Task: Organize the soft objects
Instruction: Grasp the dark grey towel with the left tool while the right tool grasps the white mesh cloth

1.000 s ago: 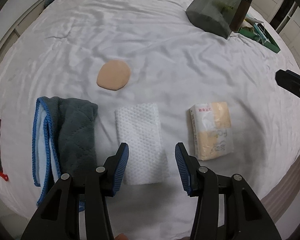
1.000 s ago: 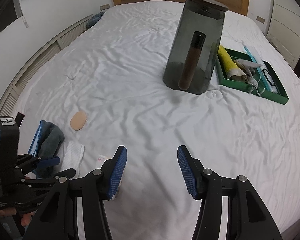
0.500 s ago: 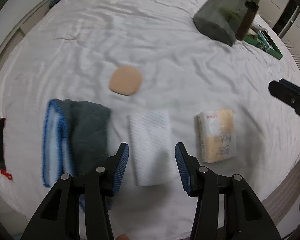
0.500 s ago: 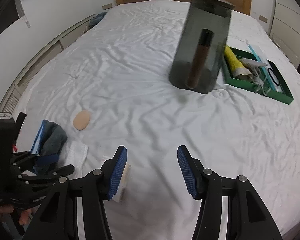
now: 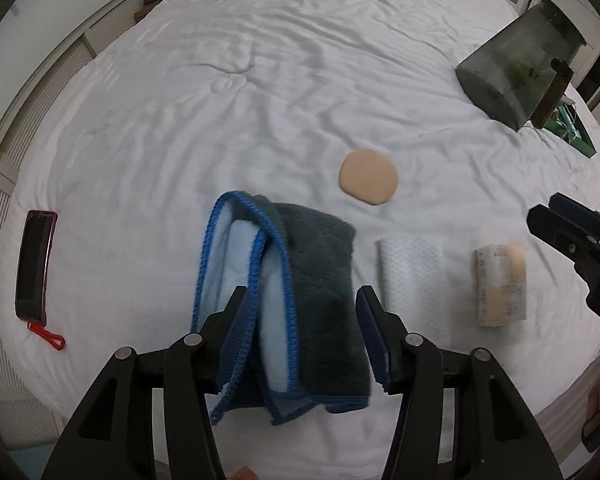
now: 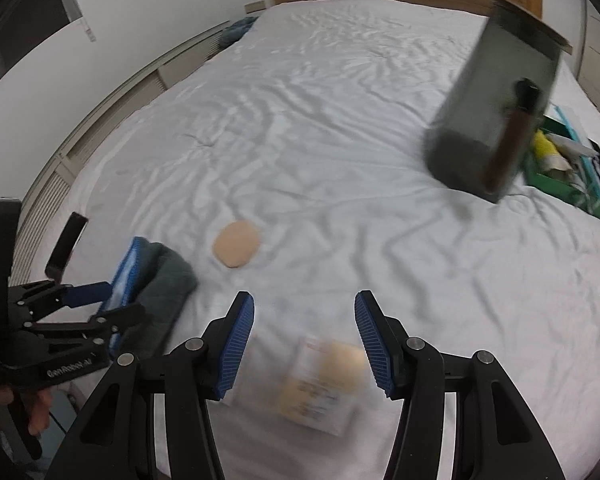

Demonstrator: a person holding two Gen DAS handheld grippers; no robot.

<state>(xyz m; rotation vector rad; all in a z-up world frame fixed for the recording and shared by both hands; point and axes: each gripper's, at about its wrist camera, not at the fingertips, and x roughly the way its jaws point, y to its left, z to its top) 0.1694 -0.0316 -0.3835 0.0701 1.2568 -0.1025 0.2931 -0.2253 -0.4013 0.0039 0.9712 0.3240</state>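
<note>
On the white bed lie a folded grey towel with blue trim (image 5: 300,288), a white textured cloth (image 5: 414,272), a tissue pack (image 5: 500,284) and a round beige pad (image 5: 369,176). My left gripper (image 5: 302,336) is open, above the near end of the towel, its fingers to either side. My right gripper (image 6: 304,340) is open over the tissue pack (image 6: 324,388), which is blurred. The towel (image 6: 156,280) and pad (image 6: 236,244) also show in the right wrist view, with the left gripper (image 6: 112,312) at the towel.
A dark translucent container (image 5: 516,64) stands at the far right, with a green tray (image 6: 568,176) of items behind it. A phone with a red strap (image 5: 34,264) lies at the left. The bed's front edge is close below the grippers.
My left gripper has shifted left from over the white cloth to over the towel. My right gripper has moved left and down so the tissue pack is now between its fingers.
</note>
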